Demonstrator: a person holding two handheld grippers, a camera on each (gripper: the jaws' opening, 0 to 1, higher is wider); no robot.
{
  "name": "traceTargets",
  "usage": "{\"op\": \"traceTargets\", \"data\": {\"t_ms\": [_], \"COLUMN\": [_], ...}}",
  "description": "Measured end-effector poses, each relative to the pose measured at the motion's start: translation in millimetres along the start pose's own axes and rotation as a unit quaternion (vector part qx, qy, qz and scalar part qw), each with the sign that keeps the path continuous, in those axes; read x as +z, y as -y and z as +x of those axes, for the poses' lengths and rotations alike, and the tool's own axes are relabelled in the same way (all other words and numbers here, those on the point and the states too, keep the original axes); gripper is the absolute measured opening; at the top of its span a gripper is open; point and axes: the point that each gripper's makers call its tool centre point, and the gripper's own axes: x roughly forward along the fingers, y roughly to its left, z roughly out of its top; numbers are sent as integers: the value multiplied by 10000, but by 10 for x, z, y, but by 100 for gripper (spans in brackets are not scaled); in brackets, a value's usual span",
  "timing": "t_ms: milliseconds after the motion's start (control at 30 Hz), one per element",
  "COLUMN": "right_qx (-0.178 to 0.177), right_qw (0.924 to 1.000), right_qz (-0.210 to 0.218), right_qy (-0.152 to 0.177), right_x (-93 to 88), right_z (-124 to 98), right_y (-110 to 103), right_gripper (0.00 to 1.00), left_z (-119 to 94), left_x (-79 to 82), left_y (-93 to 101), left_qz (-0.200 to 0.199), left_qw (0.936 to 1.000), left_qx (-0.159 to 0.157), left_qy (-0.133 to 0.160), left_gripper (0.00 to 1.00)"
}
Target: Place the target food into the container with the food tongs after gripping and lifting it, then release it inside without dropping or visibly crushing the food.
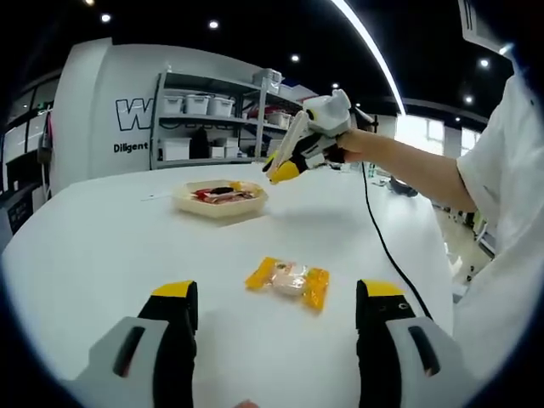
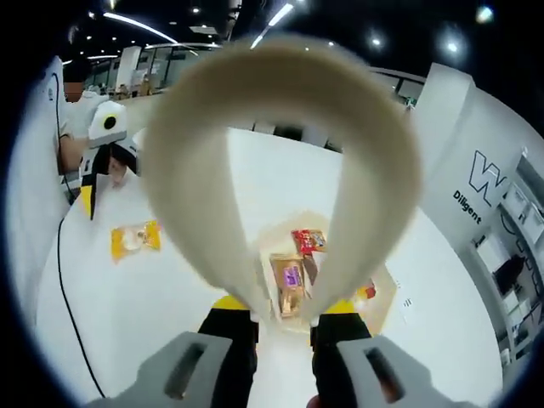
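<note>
- Right hand-held gripper point(image 2: 283, 327) clamped narrow on tongs point(image 2: 285, 170), poised over tray point(image 2: 384, 280) holding packets.
- Left hand-held gripper point(image 1: 276, 302) wide, empty.
- Yellow snack packet point(image 1: 288, 280) on tabletop point(image 1: 102, 255), just ahead between left jaws.
- Next: likely swing tongs to packet, squeeze gently.

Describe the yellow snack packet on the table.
The packet is a small sealed wrapper, orange-yellow at both ends with a pale middle, plastic by its look. It lies flat on the white table, alone, apart from the tray and ahead of the open left gripper. Nothing touches it.
</note>
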Motion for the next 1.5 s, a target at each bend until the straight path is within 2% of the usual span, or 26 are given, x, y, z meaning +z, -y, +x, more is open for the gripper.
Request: {"op": "traceTargets", "data": {"t_ms": [433,733,867,1200,1500], "right_qx": [550,1145,1271,1355,1599], "right_qw": [9983,9924,9904,9884,9837], "right_qz": [-128,-221,-288,-318,-421], "right_qy": [161,397,458,604,708], "right_x": [-31,2,31,165,221], "right_z": [57,137,183,230,247], "right_y": [-567,-1049,-1230,-1473,-1702], "right_gripper": [16,17,17,17,17], "left_z": [33,41,38,39,30], "left_x": [-21,-33,-38,-65,-69], "left_y": [38,42,35,22,13], "left_qz": [25,41,34,0,-29], "left_qw": [10000,9999,9999,9999,9999], "left_qx": [-42,-48,-44,-43,-31], "left_qy": [-58,-97,-106,-123,-103], "left_gripper": [75,75,75,75,75]}}
